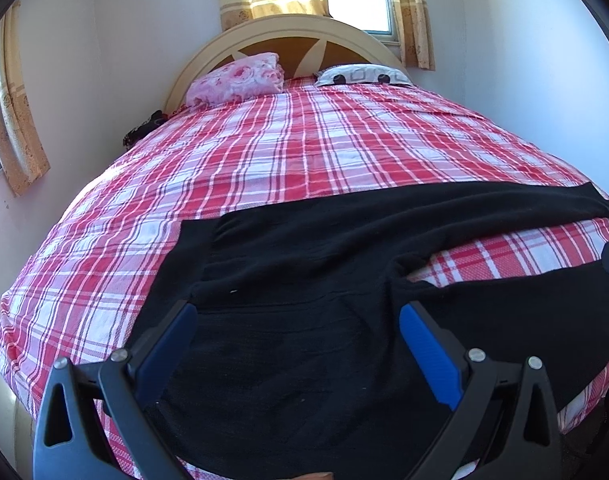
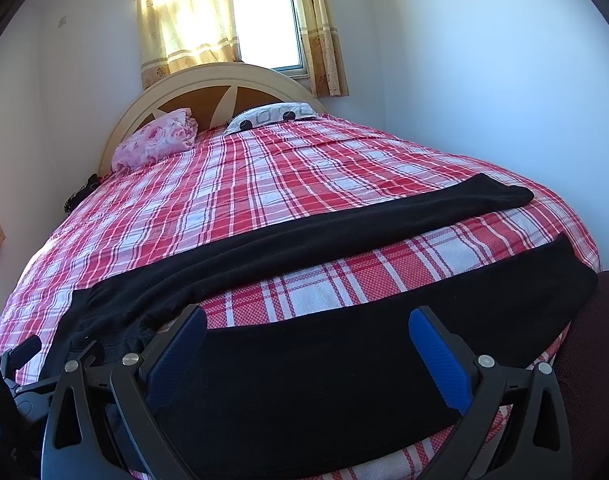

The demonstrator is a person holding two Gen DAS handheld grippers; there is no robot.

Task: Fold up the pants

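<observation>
The bed [image 1: 304, 152] fills both views, covered by a red-and-white plaid sheet, with a cream headboard [image 1: 288, 36] at the far end. One pair of black pants [image 1: 304, 264] lies spread flat across the near part of the bed: the waist section sits to the left and the two legs run out to the right, well apart, with a strip of plaid sheet showing between them. The far leg [image 2: 344, 224] angles away toward the far right; the near leg [image 2: 364, 340] lies along the near edge of the bed.

Step in hand, as judged: the pants are laid out and no fold has been made. The next move likely calls for gripping one leg and the waist on the same side, then laying that leg over the other so the two legs stack edge to edge.

The left gripper [image 1: 298, 316] hangs over the waist section with its blue-padded jaws spread wide and nothing between them. The right gripper [image 2: 308, 320] hangs over the near leg, jaws likewise spread and empty. Whether either touches the fabric cannot be told.

Count: one bed, one pair of pants with two legs, two grippers, one folded pink floral blanket [image 1: 236, 78] and one patterned pillow [image 1: 362, 74] at the headboard.
</observation>
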